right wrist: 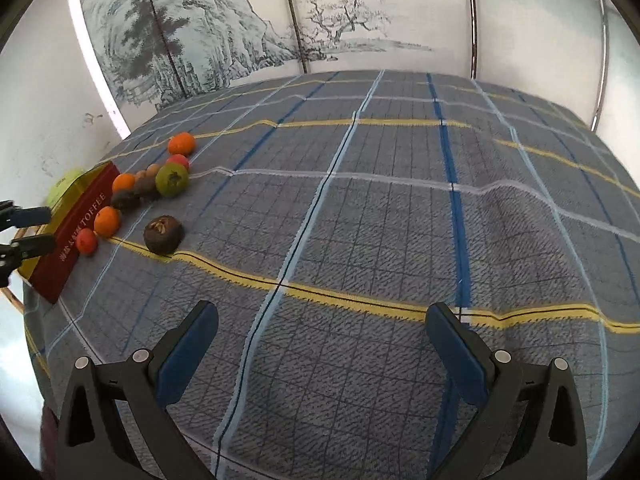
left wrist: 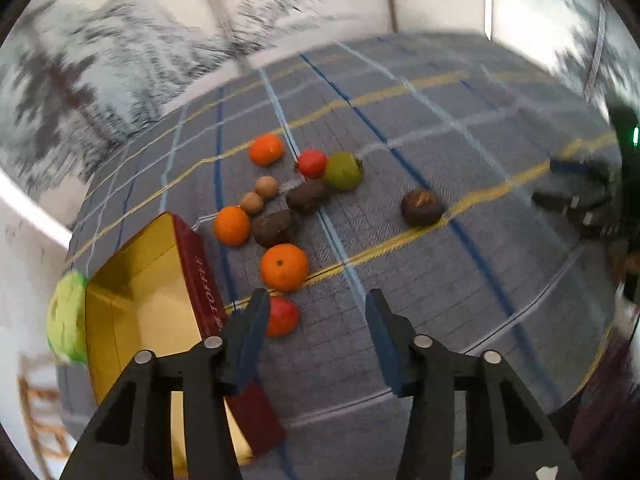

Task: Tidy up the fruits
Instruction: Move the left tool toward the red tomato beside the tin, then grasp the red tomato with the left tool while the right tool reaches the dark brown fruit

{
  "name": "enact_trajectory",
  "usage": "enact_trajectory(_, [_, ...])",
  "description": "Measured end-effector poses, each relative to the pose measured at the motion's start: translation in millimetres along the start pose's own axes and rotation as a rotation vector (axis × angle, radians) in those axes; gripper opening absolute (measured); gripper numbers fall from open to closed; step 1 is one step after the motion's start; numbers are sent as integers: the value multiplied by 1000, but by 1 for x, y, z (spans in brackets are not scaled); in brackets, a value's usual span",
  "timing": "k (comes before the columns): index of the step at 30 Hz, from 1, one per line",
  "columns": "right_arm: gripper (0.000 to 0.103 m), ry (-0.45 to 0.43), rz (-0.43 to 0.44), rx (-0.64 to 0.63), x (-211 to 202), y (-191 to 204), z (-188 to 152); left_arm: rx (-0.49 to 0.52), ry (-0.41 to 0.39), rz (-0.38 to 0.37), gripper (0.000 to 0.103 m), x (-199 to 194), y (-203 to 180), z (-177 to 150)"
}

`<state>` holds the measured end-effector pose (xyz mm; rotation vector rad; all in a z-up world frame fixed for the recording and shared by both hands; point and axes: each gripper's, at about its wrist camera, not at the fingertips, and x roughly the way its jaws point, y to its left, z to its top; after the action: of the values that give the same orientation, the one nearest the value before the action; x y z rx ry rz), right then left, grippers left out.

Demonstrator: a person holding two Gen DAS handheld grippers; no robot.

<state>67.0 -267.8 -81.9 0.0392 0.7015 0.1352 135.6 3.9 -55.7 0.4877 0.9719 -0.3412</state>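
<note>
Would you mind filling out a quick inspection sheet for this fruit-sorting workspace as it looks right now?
Surface: plaid tablecloth, blue-grey with yellow and blue stripes, slightly wrinkled.
Job's things: open red toffee box with gold interior, no fruit visible inside; three oranges, red, green, tan and dark brown fruits clustered beside it; one dark brown fruit sits apart.
Clutter: green round object behind the box, too blurred to identify.
Grippers: left hand-held gripper open, above the cloth near the box; right hand-held gripper open, over bare cloth.
Cables: nothing seen.
Surroundings: ink landscape screen behind the table.
</note>
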Motion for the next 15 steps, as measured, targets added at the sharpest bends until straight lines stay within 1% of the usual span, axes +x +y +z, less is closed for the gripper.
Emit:
enact_trajectory(2, [103,-2,5,12,0,-2,-1,89,49,-1,39,14,-1,3])
enact_trajectory(4, [103,-3,5,9,0,-3,-1,136,78,3,39,22,3,5])
enact_trajectory(5, [103,-2,3,5,1,-3,-1,157,103,-21,39,28,7,6])
enact_trajectory(8, [103,0,0,-2,2,-2,-1,191,133,-23,36,39,16,10])
enact_trajectory(10, [103,2,-3,-3,2,0,-2,210,167,-46,33,48,23,10])
enact_trajectory(11, [103,4,-4,-3,2,1,-2,218,173,-45,33,50,24,9])
enact_trajectory(13, [103,6,-10,-6,3,3,-2,243,205,-71,33,58,27,5])
enact_trajectory(15, [103,9,-15,-10,3,4,-2,269,228,-65,33,66,27,4])
